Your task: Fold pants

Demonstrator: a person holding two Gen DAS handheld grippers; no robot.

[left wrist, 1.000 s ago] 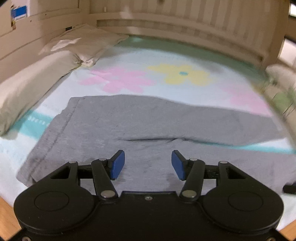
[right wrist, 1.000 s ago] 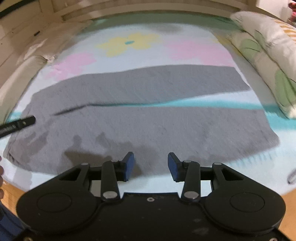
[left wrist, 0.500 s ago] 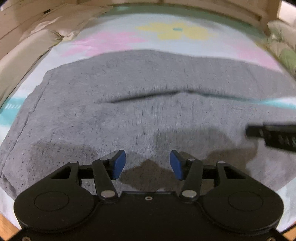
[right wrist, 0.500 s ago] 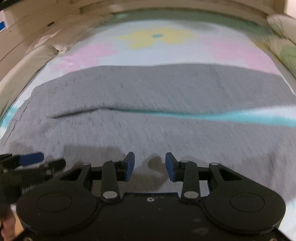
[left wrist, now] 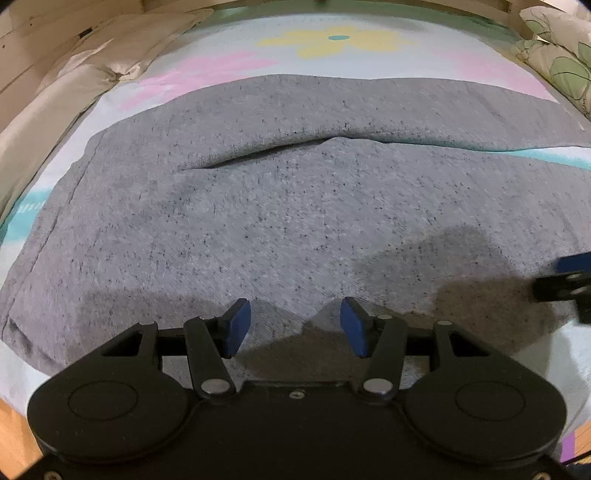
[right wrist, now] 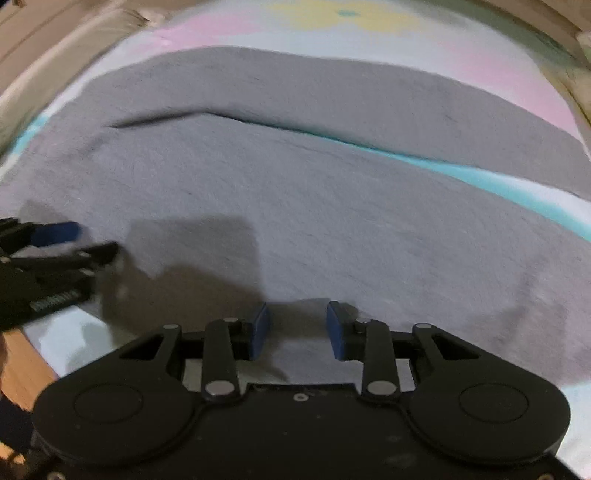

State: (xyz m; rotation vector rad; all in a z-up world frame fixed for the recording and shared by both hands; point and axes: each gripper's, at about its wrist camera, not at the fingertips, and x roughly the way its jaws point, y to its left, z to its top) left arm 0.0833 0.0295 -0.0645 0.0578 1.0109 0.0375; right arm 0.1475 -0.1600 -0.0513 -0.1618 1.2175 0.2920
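Grey pants (left wrist: 295, 206) lie flat across a flowered bedsheet, waist to the left, the two legs running right with a narrow gap between them. They also fill the right wrist view (right wrist: 332, 206). My left gripper (left wrist: 293, 326) is open and empty, low over the near leg's front edge. My right gripper (right wrist: 297, 328) is open and empty, low over the same front edge further right. The right gripper shows at the right edge of the left wrist view (left wrist: 569, 280). The left gripper shows at the left edge of the right wrist view (right wrist: 55, 243).
A cream pillow (left wrist: 55, 96) lies along the left side of the bed. A leaf-print pillow (left wrist: 557, 55) lies at the far right. A wooden bed frame (left wrist: 44, 33) rises behind. The bed's wooden front edge (right wrist: 22, 365) is just below the grippers.
Both grippers have moved forward and down toward the near edge of the pants. They have come closer together, each now showing in the other's view. Both stayed open.
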